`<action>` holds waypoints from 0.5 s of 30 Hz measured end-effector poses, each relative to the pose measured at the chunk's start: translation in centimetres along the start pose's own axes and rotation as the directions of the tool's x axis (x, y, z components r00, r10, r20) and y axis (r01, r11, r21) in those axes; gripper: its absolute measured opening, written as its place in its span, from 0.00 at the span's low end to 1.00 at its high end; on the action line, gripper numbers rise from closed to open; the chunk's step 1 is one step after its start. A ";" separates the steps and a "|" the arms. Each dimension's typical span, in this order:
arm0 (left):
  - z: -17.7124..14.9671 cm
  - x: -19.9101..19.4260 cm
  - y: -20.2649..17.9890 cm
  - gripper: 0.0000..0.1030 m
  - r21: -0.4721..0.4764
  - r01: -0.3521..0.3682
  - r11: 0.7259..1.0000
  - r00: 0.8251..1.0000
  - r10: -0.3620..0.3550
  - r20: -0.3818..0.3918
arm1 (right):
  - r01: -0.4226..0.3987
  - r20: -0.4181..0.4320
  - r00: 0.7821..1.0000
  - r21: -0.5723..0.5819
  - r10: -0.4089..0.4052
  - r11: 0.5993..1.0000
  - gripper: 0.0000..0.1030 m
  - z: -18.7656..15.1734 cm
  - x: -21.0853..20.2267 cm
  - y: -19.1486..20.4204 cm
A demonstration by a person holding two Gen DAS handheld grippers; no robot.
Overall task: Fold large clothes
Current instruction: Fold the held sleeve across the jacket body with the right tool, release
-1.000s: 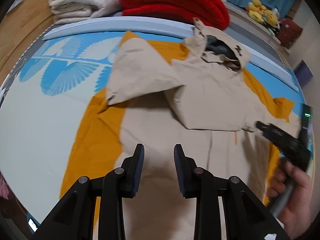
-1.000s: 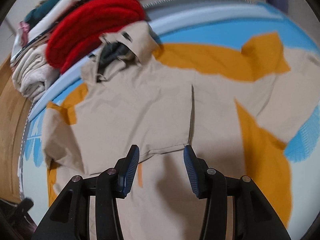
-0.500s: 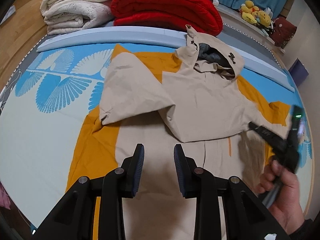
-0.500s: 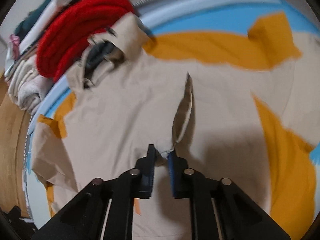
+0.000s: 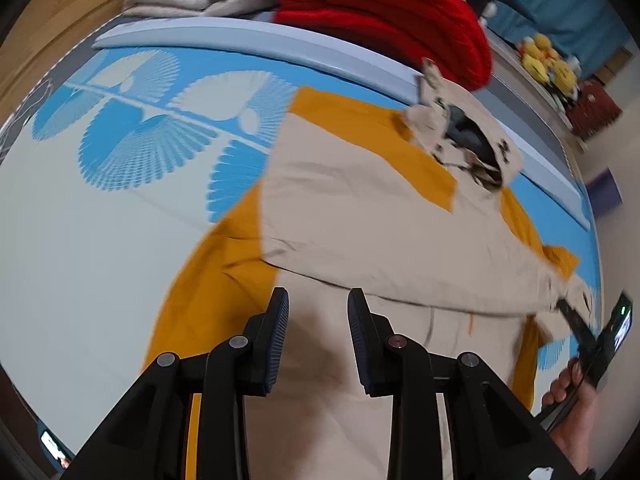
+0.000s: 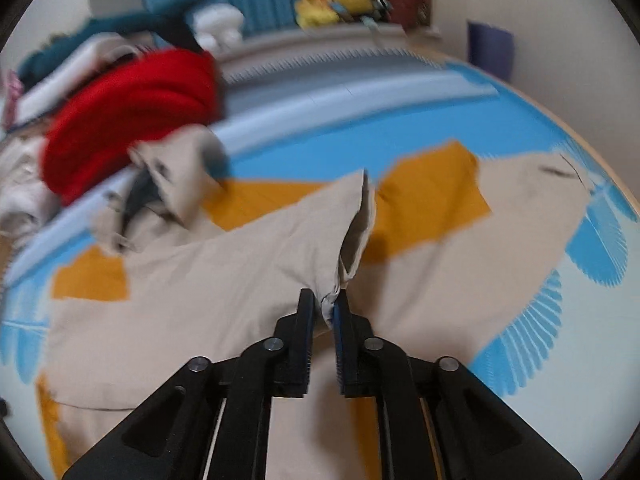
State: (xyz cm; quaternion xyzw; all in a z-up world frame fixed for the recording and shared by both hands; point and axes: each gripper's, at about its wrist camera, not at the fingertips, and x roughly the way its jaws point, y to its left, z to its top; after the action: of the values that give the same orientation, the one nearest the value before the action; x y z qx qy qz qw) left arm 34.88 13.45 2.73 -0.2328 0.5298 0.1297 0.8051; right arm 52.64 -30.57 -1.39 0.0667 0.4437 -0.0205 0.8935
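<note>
- I'm in the sleeve-folding step: my right gripper [image 6: 323, 307] is clamped on a pinch of cloth at the cuff end of the beige and mustard-orange hooded jacket [image 5: 400, 240], lifting that sleeve off the blue and white patterned mat [image 5: 100, 208].
- The jacket lies spread on the mat, hood at the far end just beside the folded red knit blanket [image 5: 384, 12], hem towards me.
- My left gripper [image 5: 318, 332] hangs over the near lower body of the jacket, jaws apart and empty, not touching the cloth as far as I can tell.
- Next, I reckon, I carry the sleeve across the chest and lay it flat; the cloth looks limp, so it may sag or twist.
- In the left view the right gripper sits at the far right, well apart from the left one.
</note>
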 end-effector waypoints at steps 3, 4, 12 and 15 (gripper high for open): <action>0.6 0.1 1.5 0.26 -0.037 -0.018 0.999 1.000 0.018 -0.001 | 0.096 0.011 0.995 0.060 -0.096 0.994 0.33 -0.3 0.2 -2.1; 0.8 0.2 1.9 0.26 -0.052 -0.022 0.998 1.000 0.022 -0.004 | 0.086 0.010 0.996 0.071 -0.086 0.994 0.38 -0.2 0.4 -2.7; 1.2 0.4 2.3 0.26 -0.075 -0.018 0.997 1.000 0.018 -0.008 | -0.029 -0.242 0.969 0.114 0.056 0.993 0.43 -2.5 6.3 -3.4; 0.9 0.6 1.6 0.26 -0.045 -0.015 0.999 1.000 0.015 -0.016 | -0.015 -0.221 0.974 0.114 0.040 0.993 0.43 -2.7 6.0 -3.5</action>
State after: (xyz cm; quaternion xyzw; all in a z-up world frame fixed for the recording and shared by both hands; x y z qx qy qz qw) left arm 35.09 15.31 2.14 -0.2480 0.5349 0.1458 0.7944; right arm 53.82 -33.56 -8.09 0.1246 0.5384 -0.0251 0.8331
